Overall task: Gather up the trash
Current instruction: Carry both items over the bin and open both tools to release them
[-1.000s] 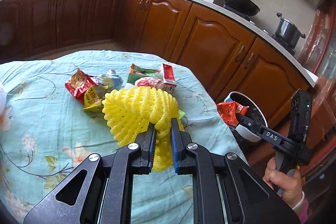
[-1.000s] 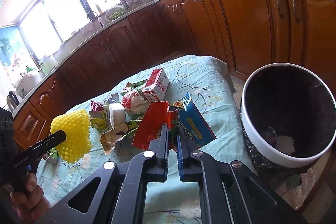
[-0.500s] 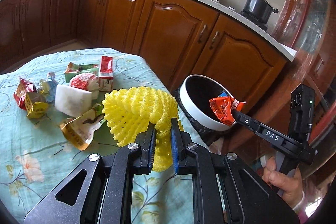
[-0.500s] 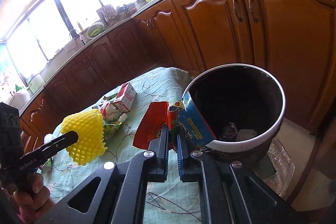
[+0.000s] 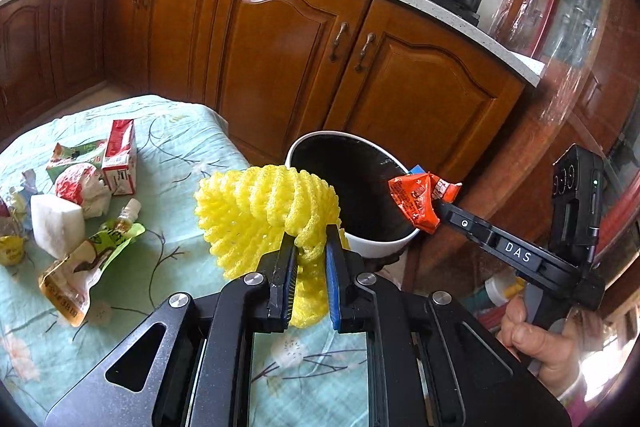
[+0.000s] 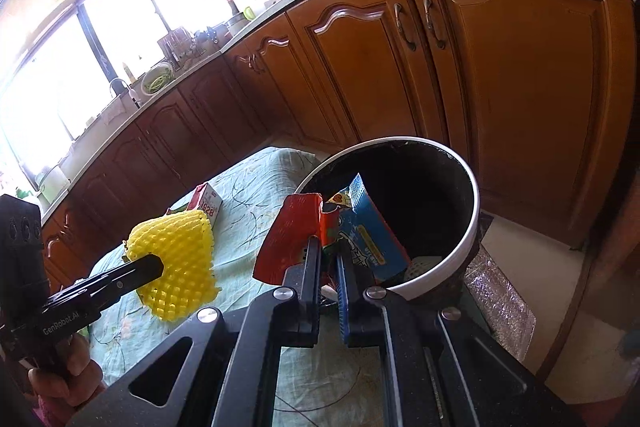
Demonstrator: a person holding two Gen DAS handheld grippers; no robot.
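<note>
Left wrist view. The left gripper (image 5: 308, 251) is clenched on a yellow foam net (image 5: 264, 211); the net bulges out ahead of the jaws. The landmark is the bin (image 5: 372, 247), a white-rimmed pail with a dark liner standing just off the table (image 5: 192, 131) edge. The net hangs over the table edge, just beside the bin's near rim and not yet over the opening. The right gripper (image 5: 434, 213) reaches in from the far side of the bin, grasping a red wrapper (image 5: 416, 201) above the rim. More trash lies on the table, well apart from the bin: a carton (image 5: 120, 157), a white block (image 5: 56, 223), a pouch (image 5: 80, 267) and crumpled wrappers.

Right wrist view. The right gripper (image 6: 328, 259) is clamped on the red wrapper (image 6: 292, 239) and a blue packet (image 6: 368, 231) together. The blue packet overlaps the bin (image 6: 472, 227) opening; the red wrapper sits at its near rim. The left gripper (image 6: 158, 267) holds the net (image 6: 176, 263) over the table, beside the bin.

Step in hand: carry to the bin, both hands loaded. Next move, as judged: bring each load fully over the opening, then release the jaws. The net is light and springy and may catch on a pad or the rim.
</note>
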